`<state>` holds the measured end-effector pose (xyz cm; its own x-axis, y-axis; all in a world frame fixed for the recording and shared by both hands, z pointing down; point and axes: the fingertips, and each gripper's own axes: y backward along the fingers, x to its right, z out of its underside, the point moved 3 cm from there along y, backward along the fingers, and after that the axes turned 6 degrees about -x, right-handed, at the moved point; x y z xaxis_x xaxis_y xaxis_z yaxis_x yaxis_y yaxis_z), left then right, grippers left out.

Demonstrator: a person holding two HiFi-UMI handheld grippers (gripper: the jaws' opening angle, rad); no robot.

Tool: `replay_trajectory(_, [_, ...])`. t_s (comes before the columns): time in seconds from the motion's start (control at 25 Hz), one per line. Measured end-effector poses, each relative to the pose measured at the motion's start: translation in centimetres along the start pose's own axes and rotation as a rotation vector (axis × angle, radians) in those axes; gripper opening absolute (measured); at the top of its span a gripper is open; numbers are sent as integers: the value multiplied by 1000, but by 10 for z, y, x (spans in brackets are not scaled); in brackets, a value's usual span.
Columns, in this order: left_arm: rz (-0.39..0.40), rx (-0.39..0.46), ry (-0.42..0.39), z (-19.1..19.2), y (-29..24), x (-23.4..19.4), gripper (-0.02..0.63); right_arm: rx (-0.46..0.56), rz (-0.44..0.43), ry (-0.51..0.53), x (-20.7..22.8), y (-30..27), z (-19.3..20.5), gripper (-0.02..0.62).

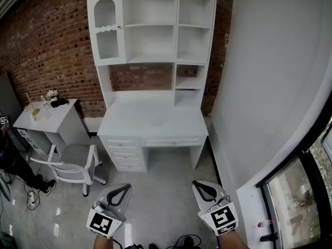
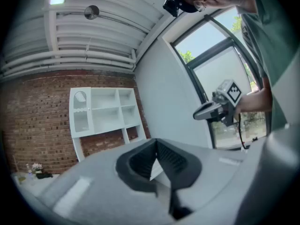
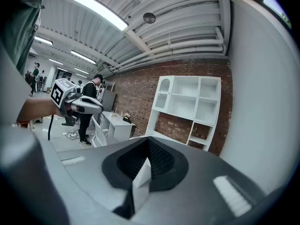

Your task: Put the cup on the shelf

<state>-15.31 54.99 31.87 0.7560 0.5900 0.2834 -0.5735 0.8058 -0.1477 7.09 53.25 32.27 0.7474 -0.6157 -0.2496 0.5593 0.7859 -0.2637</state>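
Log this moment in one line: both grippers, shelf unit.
left gripper: jaws shut, empty | right gripper: jaws shut, empty | shelf unit: ahead on desk, against brick wall | cup: none in view

— What's the room like?
— Red brick wall [image 1: 52, 51] at the back, plain white wall [image 1: 270, 61] on the right, glossy grey floor [image 1: 161, 196].
— Furniture?
— A white shelf [image 1: 150, 25] atop a white table [image 1: 153, 119] against the brick; a grey chair [image 1: 72, 162] to its left. Window [image 1: 298, 191] low right, strip light [image 3: 101, 11] overhead.
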Motion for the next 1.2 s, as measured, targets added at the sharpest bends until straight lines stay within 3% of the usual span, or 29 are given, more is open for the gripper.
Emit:
replay_trajectory(0.52, [4, 10, -3, 5, 6, -4, 2, 3, 9, -6, -9, -1, 0, 4])
replay_trajectory(0.8, [8, 12, -4, 9, 11, -8, 2, 28, -30, -35, -20, -8, -2, 5])
replay_trajectory(1.2, [4, 27, -6, 21, 49, -30, 2, 20, 5, -64, -54, -16, -15, 5])
